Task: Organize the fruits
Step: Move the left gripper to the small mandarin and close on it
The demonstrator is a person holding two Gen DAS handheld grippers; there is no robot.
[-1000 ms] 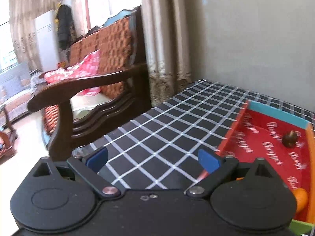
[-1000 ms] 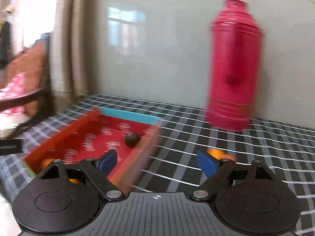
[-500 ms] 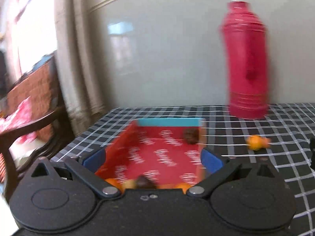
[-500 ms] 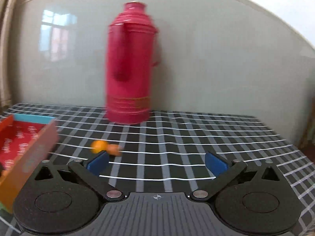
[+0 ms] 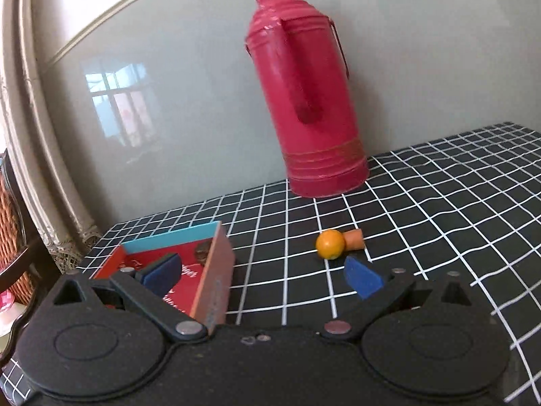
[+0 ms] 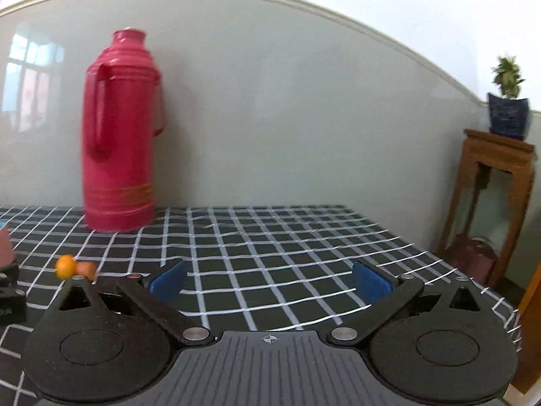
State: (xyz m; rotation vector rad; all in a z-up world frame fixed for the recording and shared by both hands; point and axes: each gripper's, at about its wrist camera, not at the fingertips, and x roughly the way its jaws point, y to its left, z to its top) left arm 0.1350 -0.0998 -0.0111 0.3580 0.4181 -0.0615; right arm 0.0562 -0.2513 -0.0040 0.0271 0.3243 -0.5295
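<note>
Fruits: an orange (image 5: pixel 330 244) is lying on the checked surface (image 5: pixel 422 223) touching a carrot-like piece (image 5: pixel 354 239), near the box (image 5: pixel 216 270); thermos (image 5: pixel 304 108) standing behind. Both tools, left tool (image 5: pixel 262 275) and right tool (image 6: pixel 268 282), are gaping wide, empty.

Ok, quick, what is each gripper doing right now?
Left gripper: open, holding nothing.
Right gripper: open, holding nothing.

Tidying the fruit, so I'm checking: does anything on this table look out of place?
Yes: an orange fruit and an orange chunk touching it lie loose on the checked cloth, outside the red box.
</note>
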